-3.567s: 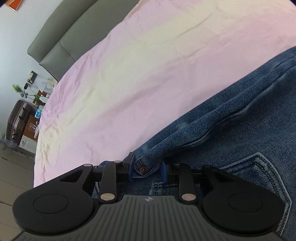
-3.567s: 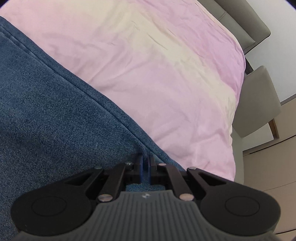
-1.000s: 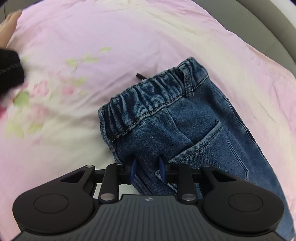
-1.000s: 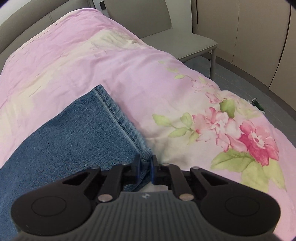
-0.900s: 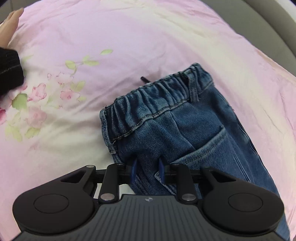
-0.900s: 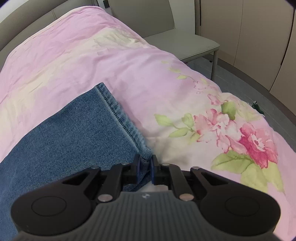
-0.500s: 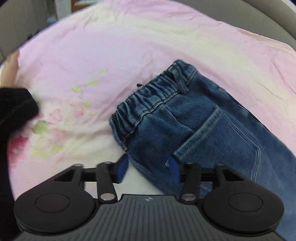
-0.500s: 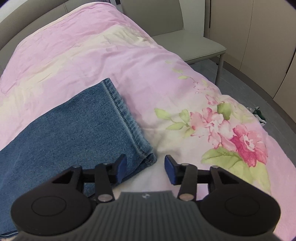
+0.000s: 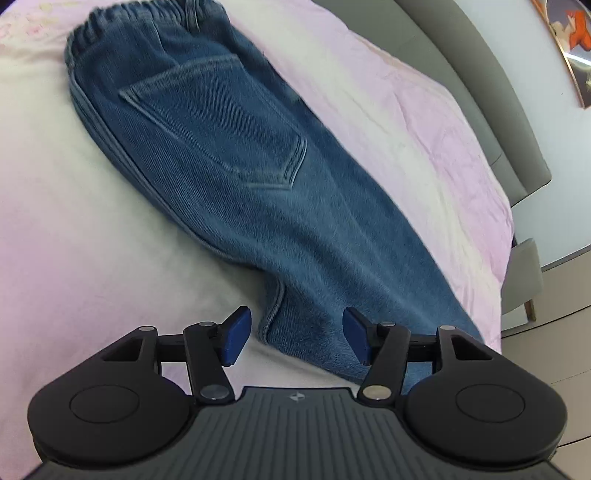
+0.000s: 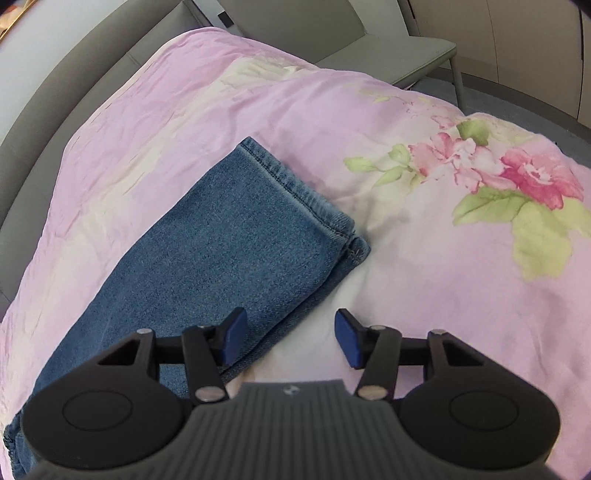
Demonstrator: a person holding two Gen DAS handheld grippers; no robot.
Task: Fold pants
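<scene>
pants: the blue jeans (image 9: 236, 177) lie flat on the bed (image 9: 424, 155), already folded in half the long way, one leg on top of the other.
left claw: the left claw (image 9: 297, 339) is opening. the crotch edge of the jeans sits low between its blue pads, but the pads do not press on it. it holds nothing.
right claw: the right claw (image 10: 290, 338) is opening too. the side edge of the leg lies by its left pad, with bare bed under the rest of the gap. it holds nothing.
step now: i think both claws have let go, and the next fold, cuffs up to the waist, is not done yet.
how to do it well: pinch both layers of the cuff (image 10: 295, 192) together, one claw near each corner. lift a little, carry the cuffs to the waistband (image 9: 144, 22), and lay them down edge to edge. go slow so the top leg does not slide off the bottom one.
watch out: the soft bed cover can bunch up and get pinched along with the cloth.
only the left view shows: the stretchy waistband and the back pocket (image 9: 221, 125).
only the right view shows: the cuff end, the pink flower print (image 10: 517, 173) on the cover, and a grey chair (image 10: 388, 44) past the bed.
</scene>
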